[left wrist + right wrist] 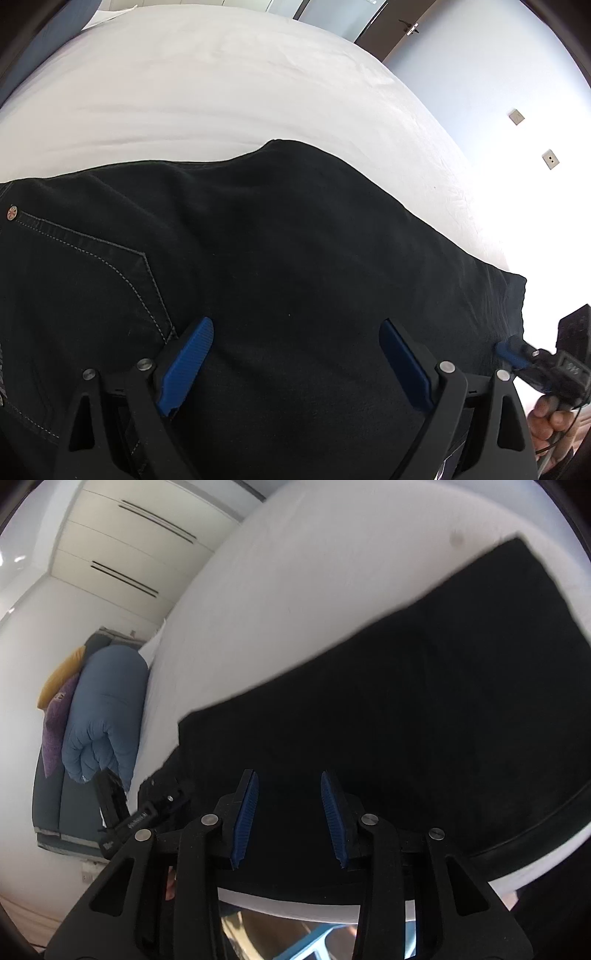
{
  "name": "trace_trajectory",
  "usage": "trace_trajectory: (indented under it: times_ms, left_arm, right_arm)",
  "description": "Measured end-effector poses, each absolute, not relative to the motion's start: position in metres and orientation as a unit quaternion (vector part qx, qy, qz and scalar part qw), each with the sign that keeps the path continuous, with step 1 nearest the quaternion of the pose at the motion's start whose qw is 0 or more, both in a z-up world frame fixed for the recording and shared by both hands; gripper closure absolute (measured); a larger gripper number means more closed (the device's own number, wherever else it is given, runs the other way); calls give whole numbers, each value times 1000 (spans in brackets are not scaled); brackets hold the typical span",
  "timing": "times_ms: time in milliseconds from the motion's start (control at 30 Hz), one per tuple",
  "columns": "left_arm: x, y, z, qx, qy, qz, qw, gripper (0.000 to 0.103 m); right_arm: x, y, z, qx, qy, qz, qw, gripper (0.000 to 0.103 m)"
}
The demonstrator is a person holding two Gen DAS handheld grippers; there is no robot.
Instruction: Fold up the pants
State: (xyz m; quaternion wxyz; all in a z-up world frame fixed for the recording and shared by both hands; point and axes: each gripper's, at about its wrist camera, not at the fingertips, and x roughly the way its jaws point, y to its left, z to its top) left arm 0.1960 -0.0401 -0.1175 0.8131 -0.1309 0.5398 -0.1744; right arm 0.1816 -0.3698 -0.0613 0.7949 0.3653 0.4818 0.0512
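I hover both grippers, left (295,354) and right (290,812), unclenched and holding nothing, over black pants (258,258) stretching crosswise ahead on the bed (184,81).

Left gripper (295,332) has its blue pads spread wide, nothing between them. Right gripper (290,786) is parted too, just narrower, and a bare hand (550,421) holds its handle.
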Motion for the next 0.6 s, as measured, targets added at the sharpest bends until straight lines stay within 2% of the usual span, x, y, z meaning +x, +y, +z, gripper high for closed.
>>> trace_trajectory:
  times_ms: [33,67,300,367,433,533,600]
  left_arm:
    - [196,-40,-118,-130,541,-177,812,10]
    - [197,-40,-118,-127,542,-179,811,10]
    - [194,-46,-119,-105,536,-179,819,10]
    - [194,-49,-119,-97,535,-176,821,10]
    - [194,-51,-120,-88,535,-175,822,10]
    - [193,-55,-120,-78,534,-173,824,10]
    - [192,-59,-120,-72,533,-172,825,10]
  right_arm:
    - [184,-369,-76,363,499,45,786,82]
    - [181,-375,-87,361,502,35,785,103]
    - [120,-511,-76,410,443,-134,786,103]
    - [111,-535,-54,383,434,-202,790,103]
    - [118,-530,-22,298,436,-274,803,95]
    - [149,-504,5,332,406,-171,834,95]
    - [188,-466,9,330,413,-73,846,95]
